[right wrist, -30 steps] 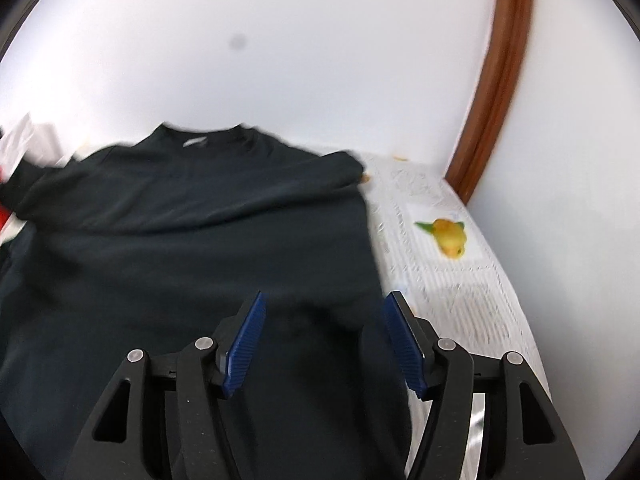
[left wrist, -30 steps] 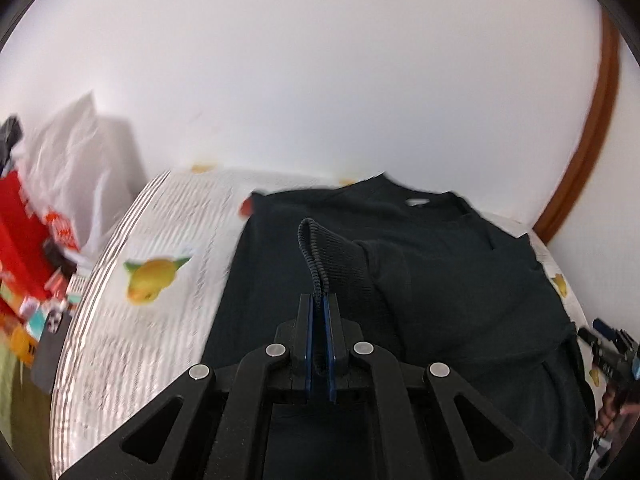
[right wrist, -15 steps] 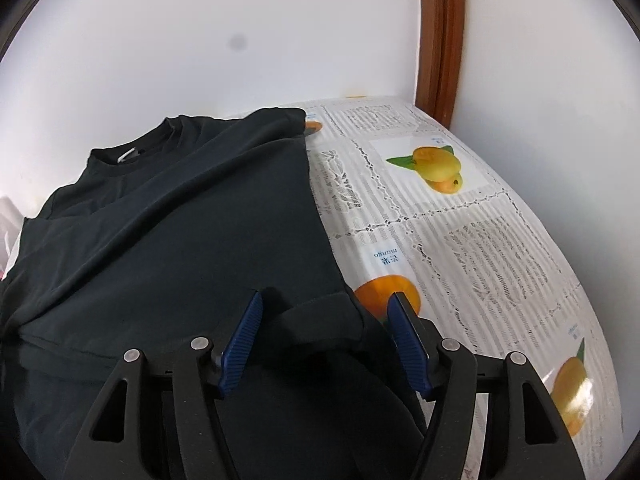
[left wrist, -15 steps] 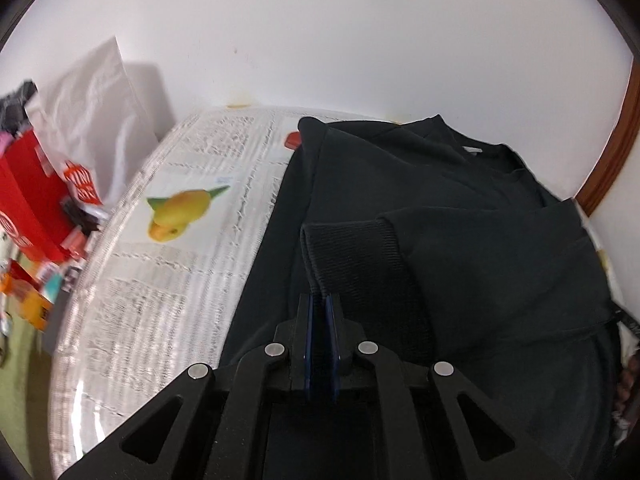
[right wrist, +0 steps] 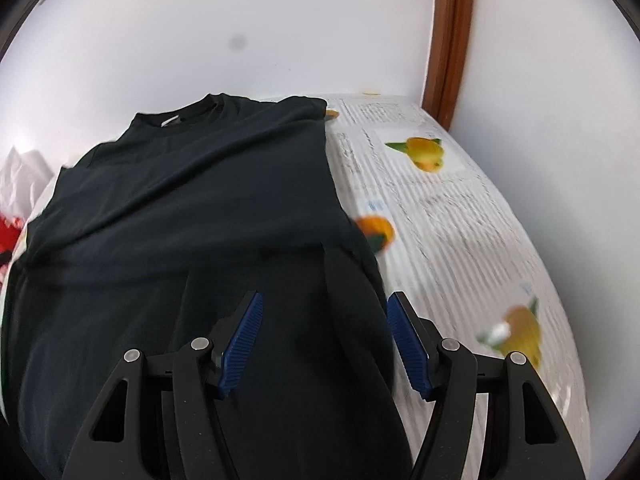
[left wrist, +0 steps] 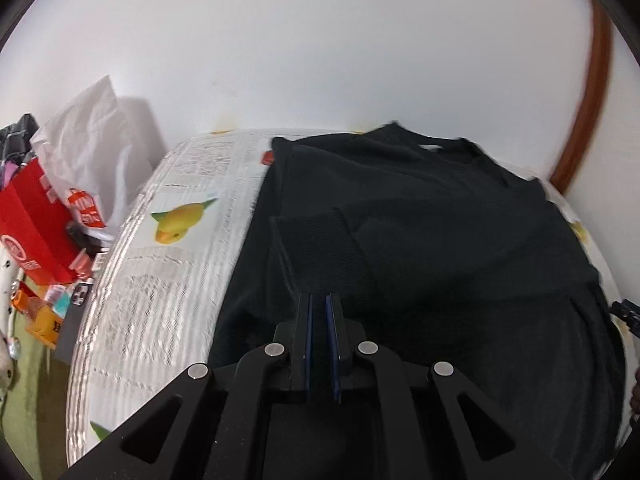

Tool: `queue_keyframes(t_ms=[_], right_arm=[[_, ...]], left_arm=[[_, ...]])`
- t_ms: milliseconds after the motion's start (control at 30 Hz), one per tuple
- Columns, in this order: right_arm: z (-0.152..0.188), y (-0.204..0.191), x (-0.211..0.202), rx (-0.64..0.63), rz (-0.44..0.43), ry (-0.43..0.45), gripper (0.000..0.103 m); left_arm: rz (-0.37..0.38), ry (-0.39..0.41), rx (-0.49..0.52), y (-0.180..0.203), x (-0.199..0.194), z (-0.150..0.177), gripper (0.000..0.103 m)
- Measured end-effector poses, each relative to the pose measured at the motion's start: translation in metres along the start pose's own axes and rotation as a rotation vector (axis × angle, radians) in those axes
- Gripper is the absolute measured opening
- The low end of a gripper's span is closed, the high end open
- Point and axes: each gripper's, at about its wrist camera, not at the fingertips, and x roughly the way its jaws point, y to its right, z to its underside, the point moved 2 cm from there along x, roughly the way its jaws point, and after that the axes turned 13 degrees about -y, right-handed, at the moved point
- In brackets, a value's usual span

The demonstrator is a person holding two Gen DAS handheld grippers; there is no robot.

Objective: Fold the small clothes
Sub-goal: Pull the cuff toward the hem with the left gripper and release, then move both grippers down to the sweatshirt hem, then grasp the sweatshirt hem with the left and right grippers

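Sweatshirt: a black long-sleeved sweatshirt (left wrist: 460,240) lies spread on the printed tablecloth (left wrist: 160,280), collar toward the white wall (left wrist: 320,40), hem toward the cameras.
Left sleeve: folded inward over the body; its ribbed cuff (left wrist: 320,248) lies flat on the chest, just ahead of the left gripper's tips.
Left gripper (left wrist: 319,312): blue pads parted by only a narrow slit. Dark shows in that slit, but whether any cloth is caught there cannot be told; the cuff's near edge meets the tips, touching or just short.
Right gripper (right wrist: 324,320): spread wide, nothing between the blue pads (right wrist: 242,340). It hovers over the lower right part of the sweatshirt (right wrist: 180,220), with the folded right sleeve (right wrist: 352,300) running down between its fingers, below them.
Right edge of the garment: straight along the fold, tablecloth (right wrist: 460,240) bare beside it, an orange fruit print partly tucked under the edge.
Tablecloth: white, newspaper-style text with yellow and orange fruit pictures.
Left of the table: a white plastic bag (left wrist: 88,140), a red box (left wrist: 32,224) and small clutter, apart from the garment.
Right corner: a brown wooden door frame (right wrist: 448,40) against the wall.
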Motion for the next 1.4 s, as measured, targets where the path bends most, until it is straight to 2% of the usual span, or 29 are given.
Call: queue_keyframes(t_ms=[100, 133, 267, 400, 600, 733, 867, 1033, 1133, 1200, 1233, 1267, 1300, 1333, 1400], right_arm=[[0.028, 0.008, -0.013, -0.011, 0.015, 0.008, 0.065], [0.038, 0.012, -0.016, -0.006, 0.004, 0.004, 0.066], [0.072, 0.028, -0.022, 0.033, -0.026, -0.002, 0.076], [0.102, 0.037, -0.019, 0.064, -0.045, -0.024, 0.076], [0.139, 0.035, -0.017, 0.074, -0.079, -0.044, 0.076], [0.156, 0.033, -0.020, 0.064, -0.098, -0.028, 0.076], [0.156, 0.026, -0.021, 0.063, -0.121, -0.020, 0.076], [0.150, 0.004, -0.017, 0.020, -0.087, 0.006, 0.076], [0.154, -0.008, -0.018, -0.035, -0.041, 0.042, 0.064], [0.156, -0.010, -0.021, -0.048, -0.059, 0.042, 0.048], [0.156, -0.010, -0.021, -0.051, -0.064, 0.038, 0.043], [0.155, -0.009, -0.023, -0.051, -0.068, 0.031, 0.027], [0.155, -0.007, -0.024, -0.046, -0.070, 0.024, 0.011], [0.155, -0.004, -0.026, -0.040, -0.088, 0.016, 0.011], [0.156, 0.003, -0.033, -0.021, -0.126, 0.033, 0.009]], left_arm=[[-0.007, 0.002, 0.014, 0.000, -0.016, 0.016, 0.009], [-0.004, 0.005, 0.017, -0.001, -0.021, 0.023, 0.011], [0.010, -0.007, -0.005, -0.010, -0.036, 0.051, 0.034], [0.016, -0.034, -0.027, -0.018, -0.042, 0.084, 0.048], [0.026, -0.115, -0.053, -0.031, -0.039, 0.141, 0.048], [0.028, -0.134, -0.041, -0.037, -0.039, 0.167, 0.048], [0.062, -0.148, -0.020, -0.035, -0.037, 0.184, 0.049], [0.037, -0.130, 0.022, -0.017, -0.038, 0.192, 0.049], [0.002, -0.123, 0.047, -0.007, -0.038, 0.194, 0.049], [-0.016, -0.119, 0.062, -0.003, -0.038, 0.195, 0.046], [-0.004, -0.120, 0.061, -0.003, -0.039, 0.195, 0.036], [-0.003, -0.120, 0.056, -0.002, -0.040, 0.195, 0.021], [-0.009, -0.119, 0.052, -0.003, -0.041, 0.194, 0.013], [-0.021, -0.114, 0.047, -0.004, -0.042, 0.194, 0.008], [0.003, -0.096, 0.031, -0.006, -0.049, 0.193, 0.007]])
